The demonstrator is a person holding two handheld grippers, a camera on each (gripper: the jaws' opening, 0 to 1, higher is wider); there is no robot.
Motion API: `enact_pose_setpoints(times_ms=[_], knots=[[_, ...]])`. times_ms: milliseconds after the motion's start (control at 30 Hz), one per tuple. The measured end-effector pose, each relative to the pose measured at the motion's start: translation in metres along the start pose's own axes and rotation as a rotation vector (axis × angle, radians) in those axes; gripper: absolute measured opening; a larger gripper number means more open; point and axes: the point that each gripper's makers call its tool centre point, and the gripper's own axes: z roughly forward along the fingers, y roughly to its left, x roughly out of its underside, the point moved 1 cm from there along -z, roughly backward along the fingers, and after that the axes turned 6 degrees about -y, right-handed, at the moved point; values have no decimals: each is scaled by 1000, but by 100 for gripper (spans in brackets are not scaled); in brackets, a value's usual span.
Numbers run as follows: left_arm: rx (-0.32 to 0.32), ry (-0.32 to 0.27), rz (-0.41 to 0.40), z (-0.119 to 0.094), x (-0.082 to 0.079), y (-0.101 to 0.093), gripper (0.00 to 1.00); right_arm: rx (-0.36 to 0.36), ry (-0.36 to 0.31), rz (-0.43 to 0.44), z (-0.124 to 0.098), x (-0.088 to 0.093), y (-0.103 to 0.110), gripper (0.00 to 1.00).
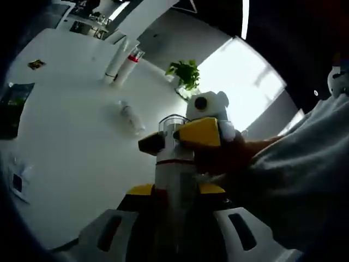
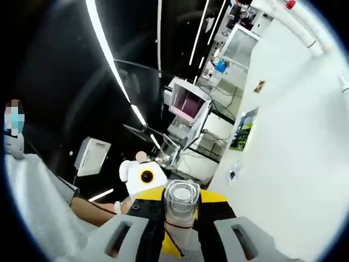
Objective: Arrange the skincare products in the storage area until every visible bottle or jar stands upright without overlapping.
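A white bottle with a clear cap [image 1: 173, 158] stands up between the jaws of my left gripper [image 1: 175, 190], which is shut on its lower body. My right gripper [image 1: 177, 139] comes in from the right, held by a hand, and its yellow jaws are shut on the bottle's top. In the right gripper view the same bottle [image 2: 181, 203] is seen cap-on, between the jaws of my right gripper [image 2: 181, 221]. The bottle is held above the white table [image 1: 71, 153].
Two tall tubes [image 1: 121, 65] stand together at the table's far side, also seen as tubes [image 2: 308, 34]. A small white bottle [image 1: 131, 117] lies on its side mid-table. A potted plant [image 1: 185, 73] stands beyond it. A green leaflet [image 2: 245, 128] lies near the edge.
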Motion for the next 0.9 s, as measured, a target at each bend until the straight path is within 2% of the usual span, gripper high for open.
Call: enact_pose_setpoints(times_ms=[200,300,500,567,600,633,700,733,833,867,900], knots=[[-86,2,68,2,-1,11,24,51,-7,38,0,1,-11,16],[-106,-3,83,1,-2,13,24,64,14,53,1,7,-14,16],[-141,37,129,3,4,16,24,83,36,64,0,12,-18,15],[-114,39,110,3,5,14,24,64,53,25,-1,12,-13,14],[-101,34,109,4,5,12,24,47,56,-38,-2,10,-10,14],[-65,26,95,5,4,7,24,29,62,-58,-1,10,-5,14],[-35,20,73,5,3,4,24,7,63,-110,-1,9,2,14],[13,11,53,4,2,-1,25,-9,65,-104,-1,9,5,14],[95,-6,-27,1,-2,-13,24,-73,56,-64,-1,7,17,14],[158,-30,-52,-2,-7,-21,24,-93,51,-38,-1,6,22,14],[182,-56,-63,-4,-11,-24,24,-131,34,-29,-1,3,29,13]])
